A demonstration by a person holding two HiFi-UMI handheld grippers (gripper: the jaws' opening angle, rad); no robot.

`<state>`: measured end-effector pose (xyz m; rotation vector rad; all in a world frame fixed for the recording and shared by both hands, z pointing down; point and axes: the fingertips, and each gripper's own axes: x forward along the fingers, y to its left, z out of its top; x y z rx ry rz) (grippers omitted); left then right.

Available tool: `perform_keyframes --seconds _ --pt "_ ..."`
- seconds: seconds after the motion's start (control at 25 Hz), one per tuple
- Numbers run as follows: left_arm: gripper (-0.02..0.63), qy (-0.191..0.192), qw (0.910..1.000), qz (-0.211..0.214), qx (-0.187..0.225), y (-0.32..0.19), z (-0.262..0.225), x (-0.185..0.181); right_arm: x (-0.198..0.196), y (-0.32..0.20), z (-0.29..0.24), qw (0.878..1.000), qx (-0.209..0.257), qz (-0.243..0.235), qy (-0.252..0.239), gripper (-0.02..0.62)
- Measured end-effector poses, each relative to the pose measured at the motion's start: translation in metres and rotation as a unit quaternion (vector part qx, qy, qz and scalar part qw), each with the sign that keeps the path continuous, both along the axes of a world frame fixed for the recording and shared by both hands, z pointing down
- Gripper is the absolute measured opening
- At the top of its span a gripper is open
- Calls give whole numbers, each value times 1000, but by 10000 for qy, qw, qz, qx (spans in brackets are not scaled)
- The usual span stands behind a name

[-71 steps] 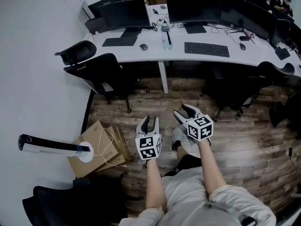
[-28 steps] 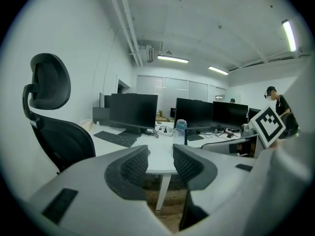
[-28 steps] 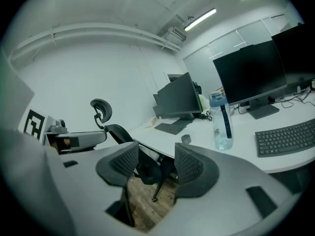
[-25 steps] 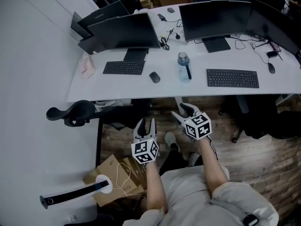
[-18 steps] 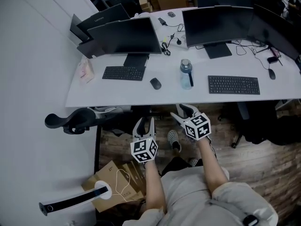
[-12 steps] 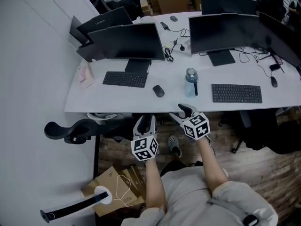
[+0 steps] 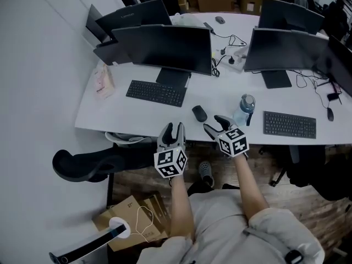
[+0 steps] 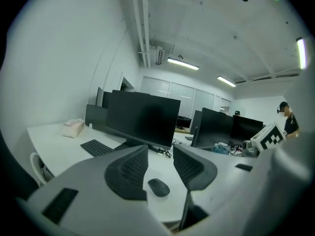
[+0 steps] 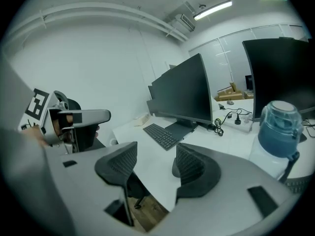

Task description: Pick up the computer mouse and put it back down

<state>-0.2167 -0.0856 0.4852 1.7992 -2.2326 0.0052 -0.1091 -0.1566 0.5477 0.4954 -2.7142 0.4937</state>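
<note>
- Found the small black oval computer mouse (image 7: pixel 199 113) resting on the white desk (image 7: pixel 137 111), near its front edge, untouched.
- Held the left gripper (image 7: pixel 172 130) level and aimed at it, jaws parted and empty, likely lining up a grasp.
- Held the right gripper (image 7: pixel 216 124) alongside, jaws equally wide, gripping nothing.
</note>
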Motion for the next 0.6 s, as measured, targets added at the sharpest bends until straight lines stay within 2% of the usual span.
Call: perform_keyframes --seconds 0.28,0.6 --pt "166 159 9997 195 72 -57 1 -42 -38 -49 2 9996 123 100 239 256" --pt "166 284 9991 320 9 -101 14 -84 -84 -93 4 9996 89 155 227 259"
